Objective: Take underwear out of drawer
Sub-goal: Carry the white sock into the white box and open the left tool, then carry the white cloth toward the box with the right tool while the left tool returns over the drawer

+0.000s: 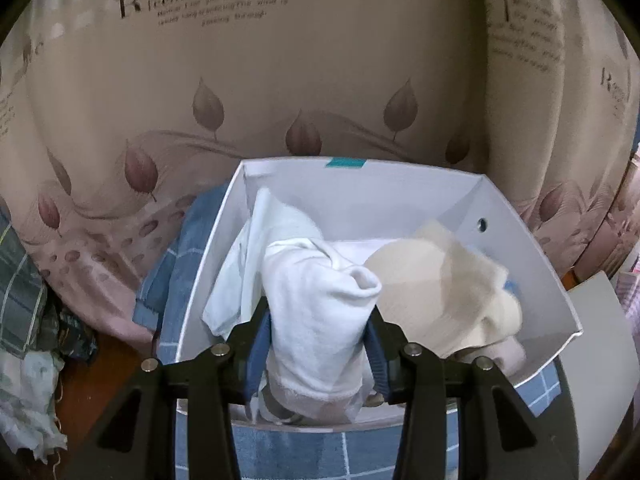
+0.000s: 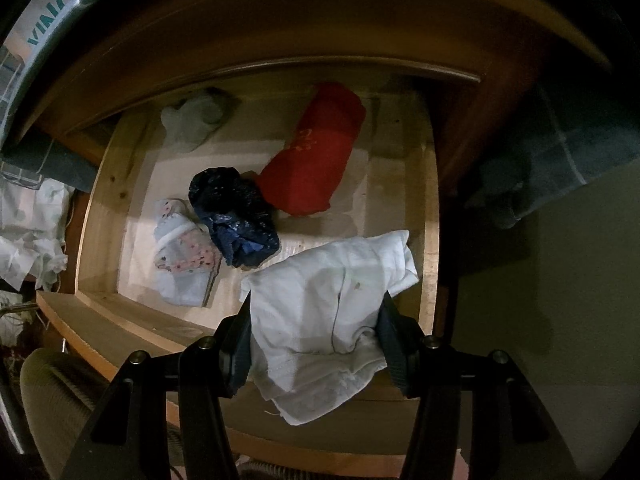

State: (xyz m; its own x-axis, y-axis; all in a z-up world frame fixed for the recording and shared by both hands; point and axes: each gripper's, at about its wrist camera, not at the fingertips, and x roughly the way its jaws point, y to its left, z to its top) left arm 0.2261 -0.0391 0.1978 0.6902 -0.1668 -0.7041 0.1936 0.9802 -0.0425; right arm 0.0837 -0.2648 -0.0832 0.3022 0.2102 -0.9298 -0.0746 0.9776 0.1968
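Note:
In the left wrist view my left gripper (image 1: pixel 318 332) is shut on a rolled white garment (image 1: pixel 316 312), held over a white box (image 1: pixel 532 248). A cream-coloured garment (image 1: pixel 436 280) and another white cloth (image 1: pixel 248 256) lie inside that box. In the right wrist view my right gripper (image 2: pixel 316 344) is shut on a crumpled white piece of underwear (image 2: pixel 332 300) at the near right corner of the open wooden drawer (image 2: pixel 96 208). Farther in lie a red roll (image 2: pixel 316 156), a dark blue bundle (image 2: pixel 236 220), a pale dotted piece (image 2: pixel 180 252) and a grey piece (image 2: pixel 192 120).
The white box rests on a blue checked cloth (image 1: pixel 188 248) on a bed, in front of a leaf-printed quilt (image 1: pixel 240 80). Crumpled cloths (image 1: pixel 28 384) lie at the left. A dark checked cloth (image 2: pixel 552 168) hangs to the right of the drawer.

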